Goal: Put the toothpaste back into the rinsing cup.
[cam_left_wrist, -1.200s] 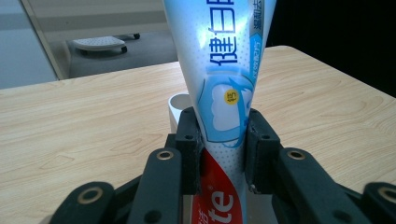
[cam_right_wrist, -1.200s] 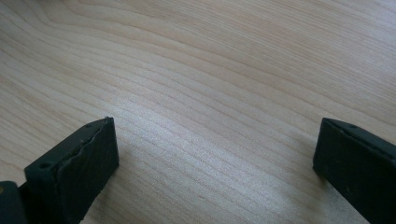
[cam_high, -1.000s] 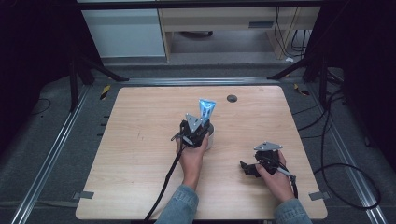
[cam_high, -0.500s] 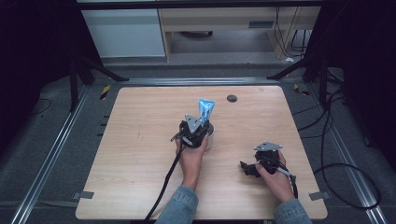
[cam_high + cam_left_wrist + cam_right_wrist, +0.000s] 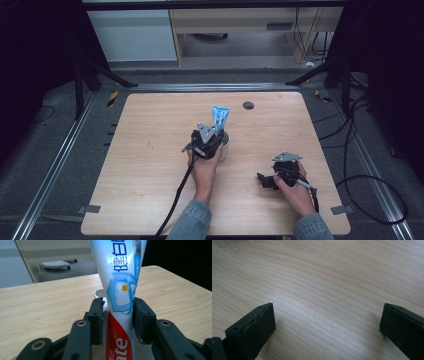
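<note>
Left gripper [image 5: 212,134] stands near the centre of the counter [image 5: 140,165]. Its jaws stand on either side of an upright toothpaste tube [image 5: 117,290]; the right jaw touches it, while a narrow gap shows at the left jaw, so a firm pinch cannot be confirmed. The tube stands in a white cup [image 5: 223,145], whose rim is visible behind it in the left gripper view. Right gripper [image 5: 265,180] lies low near the counter's front right corner, jaws spread wide over bare wood, holding nothing. A small dark disc [image 5: 248,105] sits near the far edge.
</note>
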A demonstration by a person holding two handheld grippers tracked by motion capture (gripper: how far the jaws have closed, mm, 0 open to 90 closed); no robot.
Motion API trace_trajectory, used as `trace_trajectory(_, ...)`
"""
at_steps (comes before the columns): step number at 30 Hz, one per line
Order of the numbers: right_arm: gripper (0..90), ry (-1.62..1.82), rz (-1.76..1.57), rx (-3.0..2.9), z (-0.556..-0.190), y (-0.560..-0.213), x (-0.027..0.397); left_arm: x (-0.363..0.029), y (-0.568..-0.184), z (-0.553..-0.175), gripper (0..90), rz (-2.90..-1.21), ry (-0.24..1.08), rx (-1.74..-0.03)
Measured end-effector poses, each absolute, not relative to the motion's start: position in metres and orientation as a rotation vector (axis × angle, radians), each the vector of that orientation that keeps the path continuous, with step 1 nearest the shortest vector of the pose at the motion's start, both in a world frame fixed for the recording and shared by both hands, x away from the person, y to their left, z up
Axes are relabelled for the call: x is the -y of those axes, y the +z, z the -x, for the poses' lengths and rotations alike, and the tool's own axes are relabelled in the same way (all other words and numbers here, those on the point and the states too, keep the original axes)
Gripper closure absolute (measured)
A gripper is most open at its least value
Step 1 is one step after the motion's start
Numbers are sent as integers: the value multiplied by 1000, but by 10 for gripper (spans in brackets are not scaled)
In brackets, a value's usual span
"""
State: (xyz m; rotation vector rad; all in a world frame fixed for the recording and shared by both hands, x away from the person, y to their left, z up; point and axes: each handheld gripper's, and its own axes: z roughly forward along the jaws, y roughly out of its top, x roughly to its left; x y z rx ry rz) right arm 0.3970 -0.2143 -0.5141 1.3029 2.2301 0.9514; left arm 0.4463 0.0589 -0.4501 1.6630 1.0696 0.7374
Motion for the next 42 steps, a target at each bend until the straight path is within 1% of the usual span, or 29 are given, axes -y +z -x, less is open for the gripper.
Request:
trace_trajectory(6, 4, 951, -1303, -2230, -397, -514, 214, -59, -449, -445, 608, -1658, 755, -1069)
trace_trajectory(15, 4, 952, -1301, -2230, -397, -514, 214, -60, -448, -443, 548, -1657, 782, -1063)
trace_trajectory(21, 4, 952, -1301, -2230, -397, -514, 214, -60, -448, -442, 539, -1658, 789, -1065)
trace_trajectory(23, 4, 952, -1301, -2230, -397, -514, 214, -60, -448, -441, 523, -1655, 792, -1064)
trace_trajectory(36, 4, 951, -1300, -2230, -397, -514, 214, -60, -445, -437, 510, -1650, 806, -1051)
trace_trajectory(42, 4, 951, -1300, -2230, -397, -514, 214, -60, -442, -434, 480, -1653, 812, -1040)
